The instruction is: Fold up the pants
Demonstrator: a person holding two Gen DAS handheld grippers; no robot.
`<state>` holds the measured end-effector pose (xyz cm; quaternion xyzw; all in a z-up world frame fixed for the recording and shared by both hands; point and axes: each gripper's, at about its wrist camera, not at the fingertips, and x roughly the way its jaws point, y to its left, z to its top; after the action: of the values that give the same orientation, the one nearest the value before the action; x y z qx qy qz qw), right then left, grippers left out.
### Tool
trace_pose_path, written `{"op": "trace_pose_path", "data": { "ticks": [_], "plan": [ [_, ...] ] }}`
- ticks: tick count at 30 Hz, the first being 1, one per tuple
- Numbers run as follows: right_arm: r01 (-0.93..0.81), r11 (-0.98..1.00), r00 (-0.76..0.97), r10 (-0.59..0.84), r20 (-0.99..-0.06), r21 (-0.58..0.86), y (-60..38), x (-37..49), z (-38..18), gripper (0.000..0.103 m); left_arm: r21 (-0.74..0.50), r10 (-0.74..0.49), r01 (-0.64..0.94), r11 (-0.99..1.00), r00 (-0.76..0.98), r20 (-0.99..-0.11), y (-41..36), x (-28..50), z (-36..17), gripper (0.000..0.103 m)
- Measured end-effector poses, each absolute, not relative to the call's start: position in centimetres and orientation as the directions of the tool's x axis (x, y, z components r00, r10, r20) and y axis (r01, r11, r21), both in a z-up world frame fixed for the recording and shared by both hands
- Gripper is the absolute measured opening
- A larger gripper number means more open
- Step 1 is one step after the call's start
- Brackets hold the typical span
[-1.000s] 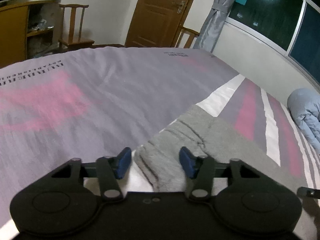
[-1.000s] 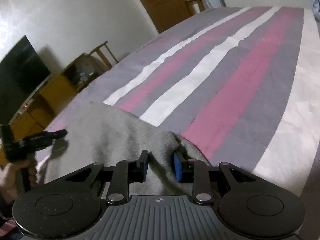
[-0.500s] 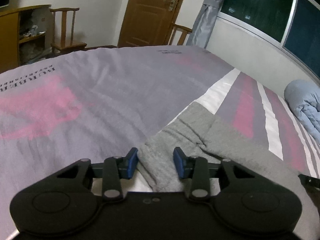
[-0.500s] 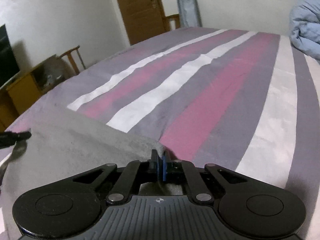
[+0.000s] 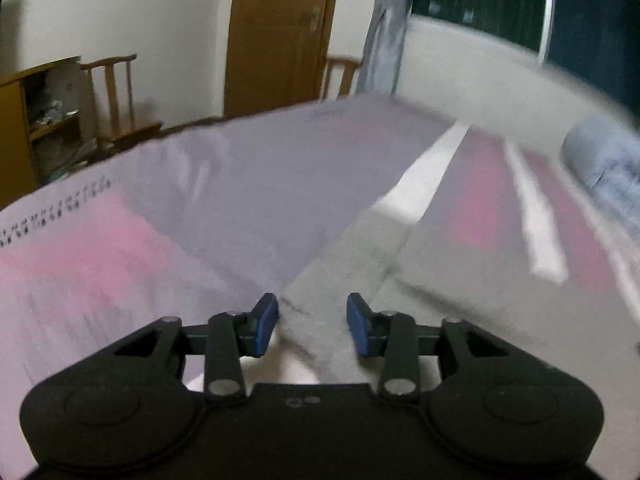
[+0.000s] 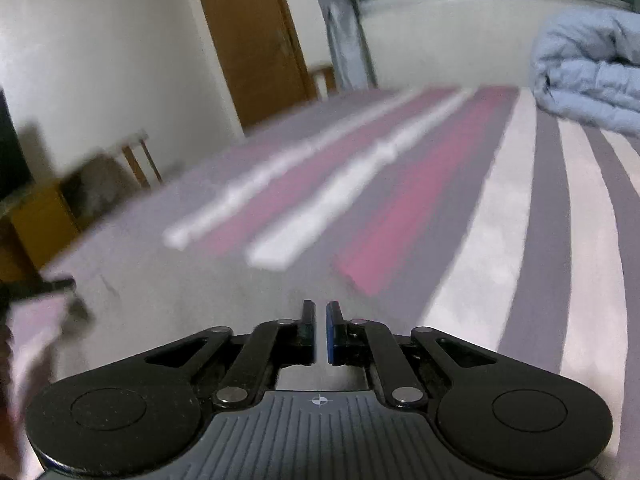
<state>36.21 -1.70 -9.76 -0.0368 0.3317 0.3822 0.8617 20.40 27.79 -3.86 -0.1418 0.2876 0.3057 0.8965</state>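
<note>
- Hand-held gripper on the left [image 5: 312,324] is seen with blue pads spread wide, a strip of the grey fleece pants [image 5: 352,264] lying between them, ungripped.
- Right hand-held gripper [image 6: 320,332] is nearly closed; a grip on the pants [image 6: 180,292] cannot be confirmed.
- Pants are spread on the striped pink, grey and white bed [image 6: 520,220].

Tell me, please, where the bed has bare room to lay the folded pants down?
Bare striped cover lies beyond the grey pants, running toward the door, and right of the right gripper, up to the blue quilt. Plain lilac cover is free left of the left gripper. It is crowded close in, where the pants spread under both grippers, and at the quilt.
</note>
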Motion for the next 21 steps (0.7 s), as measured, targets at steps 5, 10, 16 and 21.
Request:
{"op": "trace_pose_path", "data": {
  "ticks": [5,10,16,21],
  "plan": [
    [-0.619,0.741,0.529,0.639,-0.559,0.26,-3.8,35.5,-8.8,0.001,-0.104,0.472,-0.633,0.767,0.666,-0.577,28.4,18.6,-1.9,0.035],
    [-0.565,0.784,0.641,0.613,-0.461,0.258,-9.3,32.2,-6.6,0.001,-0.113,0.424,-0.556,0.823,0.735,-0.529,26.5,18.6,0.5,0.037],
    [-0.409,0.867,0.631,0.493,-0.599,0.283,-13.8,34.1,-10.2,0.0,-0.048,0.343,-0.462,0.886,0.721,-0.601,23.1,22.1,-3.2,0.037],
    [-0.326,0.898,0.726,0.437,-0.531,0.294,-18.2,32.0,-7.8,0.001,-0.045,0.34,-0.453,0.89,0.728,-0.595,23.3,21.7,-3.0,0.037]
  ]
}}
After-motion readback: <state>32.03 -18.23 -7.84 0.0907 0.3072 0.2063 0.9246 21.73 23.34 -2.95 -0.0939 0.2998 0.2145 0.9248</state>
